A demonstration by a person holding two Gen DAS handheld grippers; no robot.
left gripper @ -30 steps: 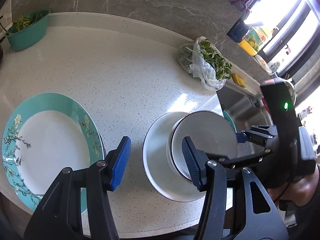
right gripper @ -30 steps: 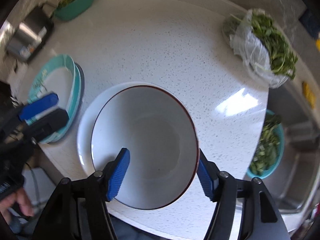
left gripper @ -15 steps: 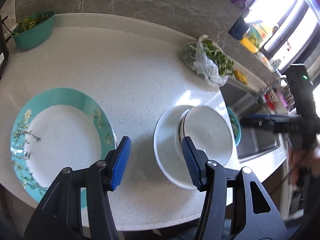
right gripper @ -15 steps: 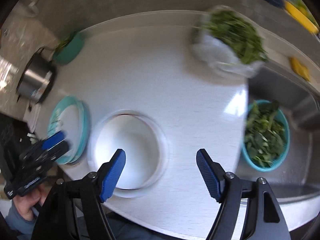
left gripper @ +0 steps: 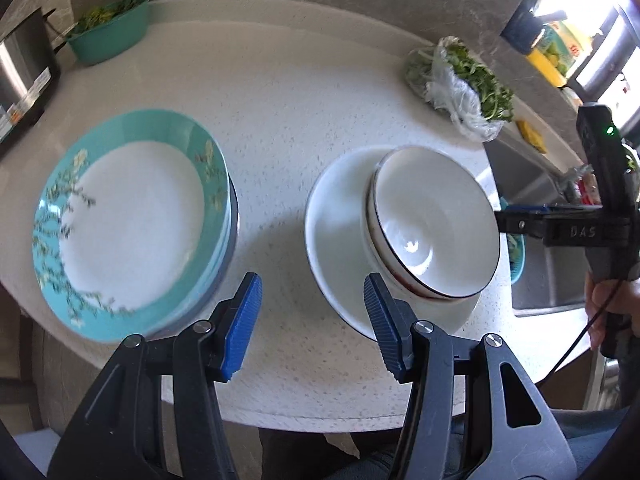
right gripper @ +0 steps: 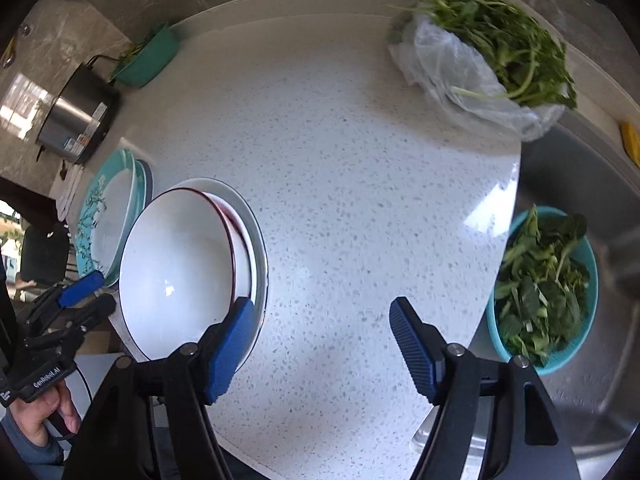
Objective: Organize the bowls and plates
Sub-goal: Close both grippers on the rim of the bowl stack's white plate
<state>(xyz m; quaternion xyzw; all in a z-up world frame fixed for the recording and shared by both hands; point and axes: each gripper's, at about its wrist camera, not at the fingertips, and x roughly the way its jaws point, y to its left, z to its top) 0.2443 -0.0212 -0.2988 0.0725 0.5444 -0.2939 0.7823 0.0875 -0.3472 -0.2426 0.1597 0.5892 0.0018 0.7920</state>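
Note:
Two nested white bowls (left gripper: 432,224) (right gripper: 176,268), the top one dark-rimmed and the lower red-rimmed, sit on a white plate (left gripper: 332,236) (right gripper: 258,236). A stack of teal floral plates (left gripper: 132,220) (right gripper: 100,220) lies to the left of it. My left gripper (left gripper: 312,320) (right gripper: 90,300) hangs open over bare counter between the two stacks, holding nothing. My right gripper (right gripper: 320,336) (left gripper: 508,220) is open just right of the bowls; its jaws are closing a little, with only counter between them.
A plastic bag of greens (right gripper: 480,52) lies at the back right. A teal basket of greens (right gripper: 544,292) stands in the sink (right gripper: 580,184). A teal bowl of greens (left gripper: 108,36) and a steel appliance (right gripper: 76,116) stand at the back left. The counter edge runs close in front.
The right gripper had the top bowl between its jaws; it has let go and moved right, leaving the bowl nested on the stack. The left gripper shifted slightly and tipped lower.

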